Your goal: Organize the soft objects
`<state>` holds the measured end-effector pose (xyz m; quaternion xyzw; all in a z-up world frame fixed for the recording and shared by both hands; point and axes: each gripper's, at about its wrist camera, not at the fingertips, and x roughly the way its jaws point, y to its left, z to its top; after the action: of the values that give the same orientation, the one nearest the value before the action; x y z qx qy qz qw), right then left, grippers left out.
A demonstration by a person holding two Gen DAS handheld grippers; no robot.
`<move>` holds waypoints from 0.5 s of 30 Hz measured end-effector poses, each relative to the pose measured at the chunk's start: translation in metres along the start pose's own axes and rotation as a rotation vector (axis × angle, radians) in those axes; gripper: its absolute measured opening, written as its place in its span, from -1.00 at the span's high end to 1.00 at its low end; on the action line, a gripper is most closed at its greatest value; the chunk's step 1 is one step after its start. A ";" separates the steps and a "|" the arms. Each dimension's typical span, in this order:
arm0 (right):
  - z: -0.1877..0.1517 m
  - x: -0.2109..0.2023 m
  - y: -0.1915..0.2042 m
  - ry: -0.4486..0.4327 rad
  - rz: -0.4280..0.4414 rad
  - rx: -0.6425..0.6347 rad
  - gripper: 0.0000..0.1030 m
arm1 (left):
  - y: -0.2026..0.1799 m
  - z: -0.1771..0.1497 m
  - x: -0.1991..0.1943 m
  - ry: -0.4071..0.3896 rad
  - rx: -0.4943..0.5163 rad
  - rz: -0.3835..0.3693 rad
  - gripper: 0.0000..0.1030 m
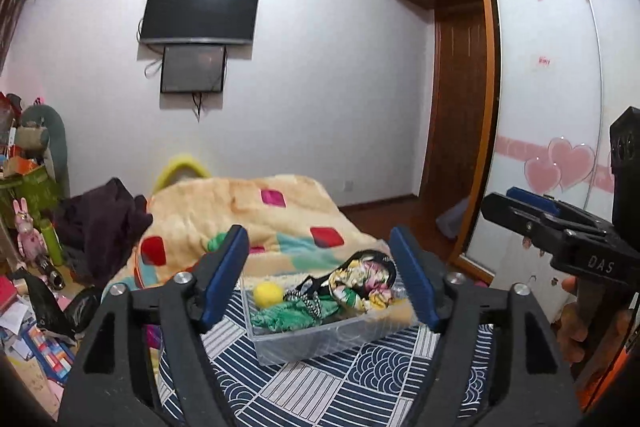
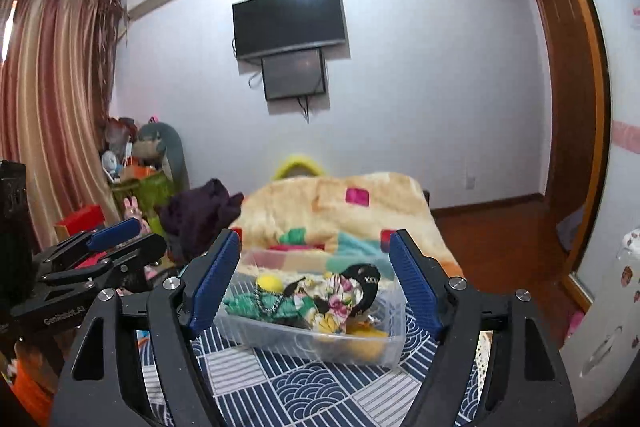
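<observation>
A clear plastic bin (image 1: 320, 341) (image 2: 280, 341) sits on the blue-and-white patterned bedspread (image 1: 340, 383) (image 2: 312, 391). In it lie a yellow ball (image 1: 267, 293) (image 2: 269, 283), a green cloth (image 1: 288, 317) (image 2: 248, 305), a floral cloth (image 1: 360, 281) (image 2: 332, 303) and black-and-white pieces. My left gripper (image 1: 320, 279) is open and empty, held above the near side of the bin. My right gripper (image 2: 316, 281) is open and empty, also above the bin. Each gripper shows at the edge of the other's view, the right gripper (image 1: 516, 211) and the left gripper (image 2: 120, 239).
A fluffy beige blanket (image 1: 248, 211) (image 2: 332, 203) with coloured squares lies beyond the bin. A dark garment (image 1: 104, 223) (image 2: 200, 215) is heaped at its left. Cluttered toys and boxes (image 1: 28, 267) fill the floor at left. A wardrobe (image 1: 560, 87) stands at right.
</observation>
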<state>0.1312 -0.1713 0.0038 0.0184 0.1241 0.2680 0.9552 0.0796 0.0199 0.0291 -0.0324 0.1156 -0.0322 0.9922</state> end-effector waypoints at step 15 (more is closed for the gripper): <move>0.003 -0.018 0.012 -0.088 -0.017 -0.006 -1.00 | -0.007 0.006 -0.027 -0.070 0.001 0.040 -1.00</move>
<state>0.1109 -0.1698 0.0118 0.0262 0.0814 0.2592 0.9620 0.0543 0.0152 0.0416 -0.0306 0.0814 -0.0111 0.9961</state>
